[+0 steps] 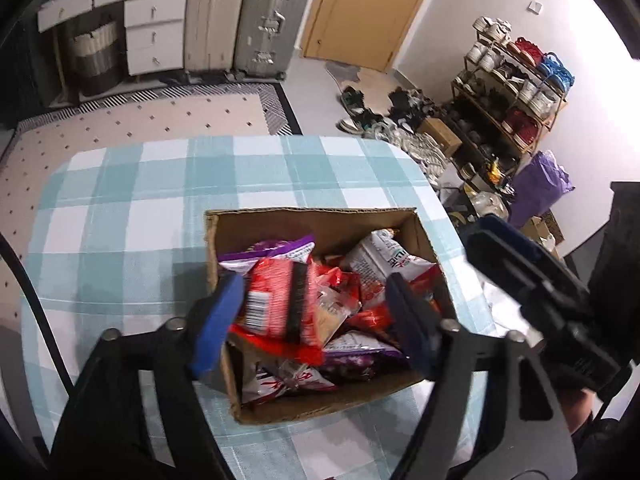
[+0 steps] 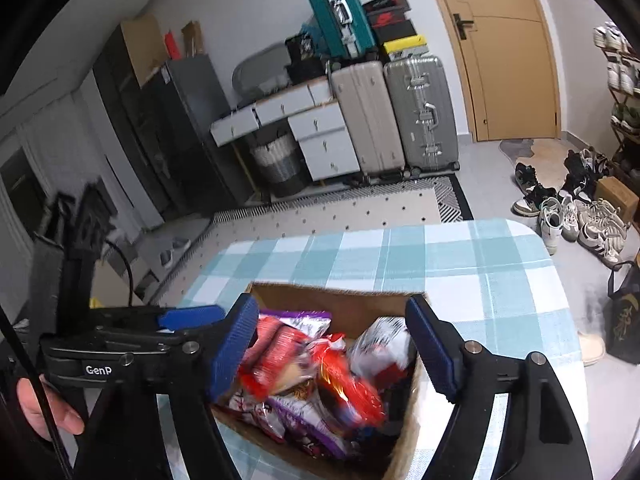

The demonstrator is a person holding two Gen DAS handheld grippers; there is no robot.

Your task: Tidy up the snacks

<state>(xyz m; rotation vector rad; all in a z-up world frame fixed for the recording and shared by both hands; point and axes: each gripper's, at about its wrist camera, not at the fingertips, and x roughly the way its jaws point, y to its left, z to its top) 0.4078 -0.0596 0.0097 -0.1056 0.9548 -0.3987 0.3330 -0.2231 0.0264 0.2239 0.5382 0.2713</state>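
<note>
The cardboard box [image 2: 344, 308] has its near wall cut off; its snack packets [image 2: 340, 380] are blurred.

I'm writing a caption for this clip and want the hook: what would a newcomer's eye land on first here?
The open cardboard box crammed with red, purple and white snack packets stands out, sitting on the blue-and-white checked tablecloth. The left gripper and right gripper hang open just above it, holding nothing. Behind, two upright suitcases stand beside a tan door.

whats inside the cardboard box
The box holds piled snack packets: red, purple, white. Whatever lies beneath them is covered.
</note>
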